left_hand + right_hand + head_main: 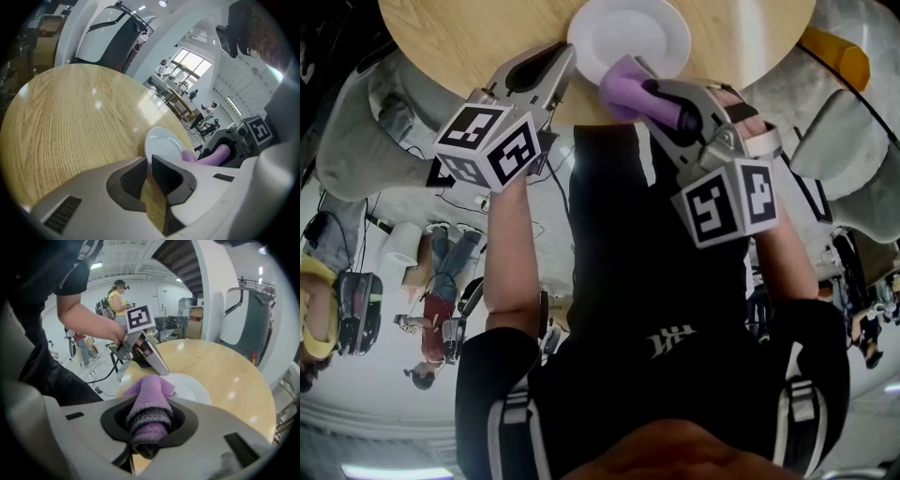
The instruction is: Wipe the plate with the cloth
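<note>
Cloth [150, 394], purple and rolled, clenched in the jaws of my right gripper [149, 427], poised over the near rim of the white plate [161, 145]; just beside it, my left gripper [147, 161] pinches that rim; the plate rests at the near edge of the round wooden table [70, 122].

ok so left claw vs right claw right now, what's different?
Grip: the left claw is nearly closed, with its tips seemingly pinching the rim of the plate. The right claw is clamped on a rolled purple cloth.
Place: the left claw sits at the plate's left edge. The right claw holds the cloth at the plate's near edge, and whether the cloth touches the plate is unclear.
Shared: both angle down toward the plate at the edge of the wooden table.
</note>
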Tool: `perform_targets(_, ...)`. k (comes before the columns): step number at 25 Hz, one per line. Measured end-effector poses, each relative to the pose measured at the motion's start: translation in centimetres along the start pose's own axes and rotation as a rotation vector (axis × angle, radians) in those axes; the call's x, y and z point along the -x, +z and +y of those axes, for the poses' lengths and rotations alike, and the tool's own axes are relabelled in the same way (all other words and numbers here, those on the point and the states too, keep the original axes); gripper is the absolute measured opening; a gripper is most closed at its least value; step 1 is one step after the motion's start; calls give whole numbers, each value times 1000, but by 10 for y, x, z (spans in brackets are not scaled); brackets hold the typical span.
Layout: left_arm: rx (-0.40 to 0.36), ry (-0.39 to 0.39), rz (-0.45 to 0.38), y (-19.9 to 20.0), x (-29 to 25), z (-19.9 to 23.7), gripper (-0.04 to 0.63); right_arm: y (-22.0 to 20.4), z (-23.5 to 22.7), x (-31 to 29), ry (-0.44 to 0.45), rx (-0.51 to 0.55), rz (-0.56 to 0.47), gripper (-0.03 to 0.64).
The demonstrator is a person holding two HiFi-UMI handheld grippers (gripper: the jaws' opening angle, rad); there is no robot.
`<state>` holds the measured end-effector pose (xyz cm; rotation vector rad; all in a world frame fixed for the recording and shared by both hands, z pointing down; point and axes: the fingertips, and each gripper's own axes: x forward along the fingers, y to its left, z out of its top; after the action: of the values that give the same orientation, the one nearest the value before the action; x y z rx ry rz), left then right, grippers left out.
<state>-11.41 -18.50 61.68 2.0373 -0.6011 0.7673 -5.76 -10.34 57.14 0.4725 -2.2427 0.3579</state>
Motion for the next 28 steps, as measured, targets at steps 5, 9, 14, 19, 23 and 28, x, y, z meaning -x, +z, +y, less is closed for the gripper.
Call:
perform_targets(5,-2,6,-12,-1,17,6,46,31,13,-48,50,44,2,95)
perform_targets(9,0,6,-11,2,22,7,48,22,11,-40,62,21,14,95)
perform_targets(14,4,6,-9,7,25,9,48,0,2,-17,54,21,63,95)
perform_targets(19,9,-1,10,-15,-4,-39,48,-70,1,39,17,-34,115,95)
perform_targets(23,-34,-24,41,-72,4,-82,48,-117,60,73,-58,-123,129,95)
perform_targets(28,-28,-47,71,-92,41,-100,48,-113,96,112,-89,-148,200,95)
